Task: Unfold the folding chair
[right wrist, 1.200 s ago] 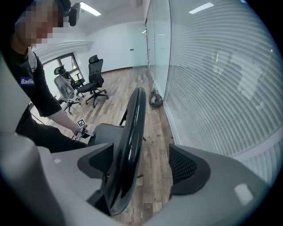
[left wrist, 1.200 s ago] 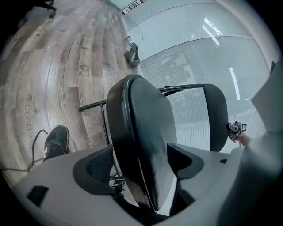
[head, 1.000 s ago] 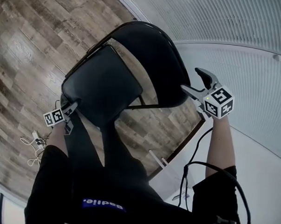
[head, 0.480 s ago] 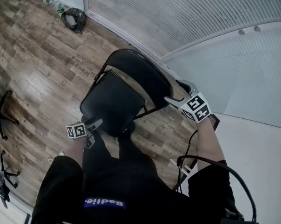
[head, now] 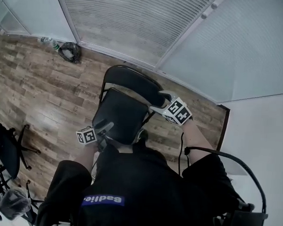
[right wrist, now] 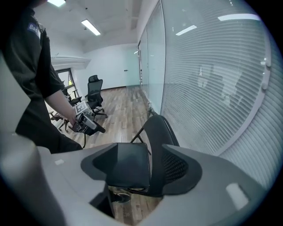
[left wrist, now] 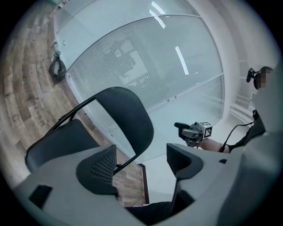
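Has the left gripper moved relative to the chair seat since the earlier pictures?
Yes. The left gripper has risen from beside the front corner of the chair seat to above its front edge, tongs open and empty.

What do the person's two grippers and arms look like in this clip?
The left gripper and right gripper are grey, each with two curved jaws, dark ribbed pads and a white cube of black square markers. The right one's jaws have just been closing slightly, with nothing between them. A black cable loops off the right arm. Black short-sleeved top.
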A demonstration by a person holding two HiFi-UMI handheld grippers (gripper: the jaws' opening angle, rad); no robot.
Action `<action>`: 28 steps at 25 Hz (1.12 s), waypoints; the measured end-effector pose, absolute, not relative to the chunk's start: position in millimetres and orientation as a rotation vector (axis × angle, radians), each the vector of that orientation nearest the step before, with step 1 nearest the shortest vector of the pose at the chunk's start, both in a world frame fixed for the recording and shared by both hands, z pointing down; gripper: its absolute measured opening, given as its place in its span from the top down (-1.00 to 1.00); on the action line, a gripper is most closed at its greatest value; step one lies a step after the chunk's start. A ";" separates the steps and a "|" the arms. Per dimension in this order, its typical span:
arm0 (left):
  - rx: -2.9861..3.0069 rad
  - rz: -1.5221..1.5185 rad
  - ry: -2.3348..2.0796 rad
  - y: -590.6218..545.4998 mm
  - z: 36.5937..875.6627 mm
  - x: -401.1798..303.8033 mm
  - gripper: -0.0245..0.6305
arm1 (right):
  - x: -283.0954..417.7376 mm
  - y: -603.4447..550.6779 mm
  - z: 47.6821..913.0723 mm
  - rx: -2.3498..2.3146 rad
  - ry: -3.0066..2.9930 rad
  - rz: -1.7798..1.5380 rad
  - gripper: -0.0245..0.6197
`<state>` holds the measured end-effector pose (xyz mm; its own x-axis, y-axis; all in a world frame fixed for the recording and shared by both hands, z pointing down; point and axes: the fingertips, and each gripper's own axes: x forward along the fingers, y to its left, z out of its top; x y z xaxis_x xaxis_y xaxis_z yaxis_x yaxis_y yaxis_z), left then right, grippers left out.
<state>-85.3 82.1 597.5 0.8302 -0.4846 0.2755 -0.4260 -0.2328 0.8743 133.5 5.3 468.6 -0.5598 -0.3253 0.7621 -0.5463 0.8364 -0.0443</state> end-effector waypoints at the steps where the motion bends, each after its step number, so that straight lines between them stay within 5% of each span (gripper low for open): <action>1: 1.894 -0.066 -0.677 82.5 580.9 -80.6 -0.17 | 128.0 14.6 465.3 0.638 -2.226 0.355 0.02; 12: 2.221 -0.189 -0.521 70.4 402.0 -15.4 -0.05 | 62.1 68.4 441.7 0.672 -2.432 0.421 0.21; 28: 2.501 -0.262 -0.547 80.6 275.4 -11.1 0.56 | 21.3 93.0 320.1 0.747 -2.842 0.530 0.89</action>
<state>-11.1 80.6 275.4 0.8978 -0.4352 -0.0677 -0.3256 -0.7595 0.5632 21.3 93.0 320.1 -0.8636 -0.4458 0.2355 -0.5007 0.8131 -0.2968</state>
